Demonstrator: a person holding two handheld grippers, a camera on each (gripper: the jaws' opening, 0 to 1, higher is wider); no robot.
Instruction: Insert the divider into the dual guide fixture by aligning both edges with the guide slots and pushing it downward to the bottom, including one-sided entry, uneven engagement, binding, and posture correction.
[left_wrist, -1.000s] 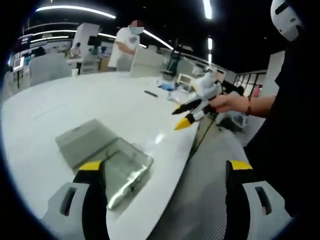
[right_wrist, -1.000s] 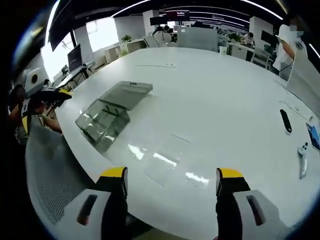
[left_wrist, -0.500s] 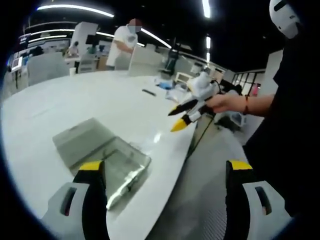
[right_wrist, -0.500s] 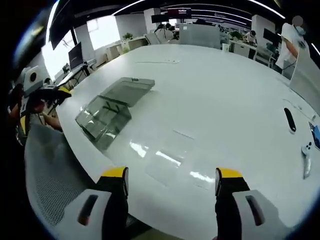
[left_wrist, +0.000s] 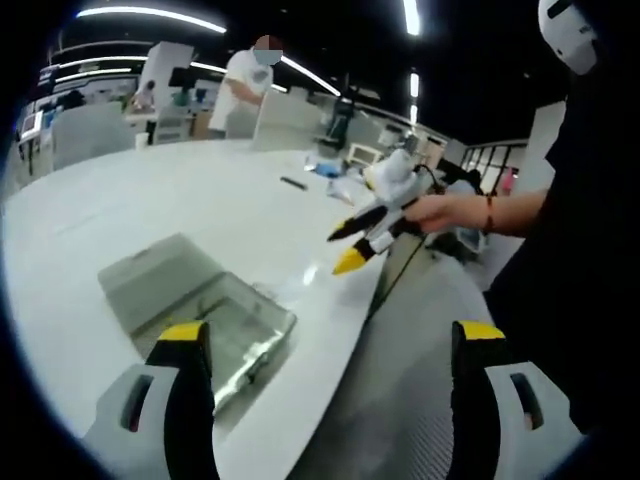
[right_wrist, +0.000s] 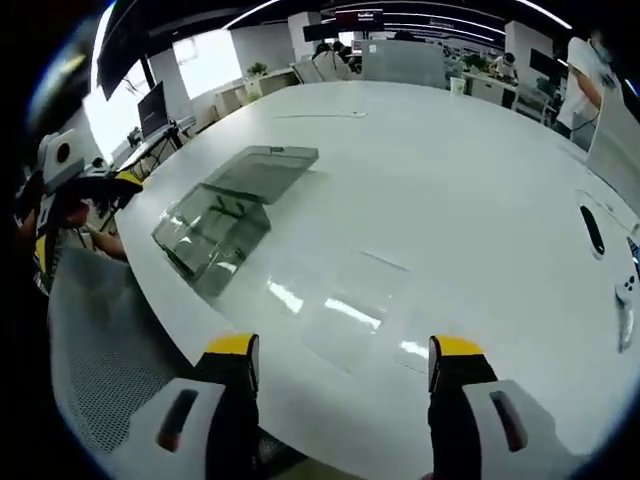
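A clear plastic guide fixture (left_wrist: 225, 330) lies near the white table's front edge, with a flat clear panel (left_wrist: 158, 272) joined to its far side. In the right gripper view the same fixture (right_wrist: 212, 228) sits to the left. A thin clear divider sheet (right_wrist: 345, 318) lies flat on the table just beyond my right gripper (right_wrist: 343, 350). That gripper is open and holds nothing. My left gripper (left_wrist: 330, 335) is also open, its left jaw over the fixture's near corner. A hand holds the right gripper (left_wrist: 372, 222) above the table edge, yellow tips pointing down.
The round white table (right_wrist: 450, 170) curves away. A black remote (right_wrist: 592, 230) and a white device (right_wrist: 628, 292) lie at its right. A grey mesh chair seat (right_wrist: 100, 345) sits below the table edge. A person in white (left_wrist: 248, 85) stands at the far side.
In the left gripper view the right gripper has dropped and moved left toward the table edge. The right gripper view has come slightly closer to the divider sheet. Both stay open.
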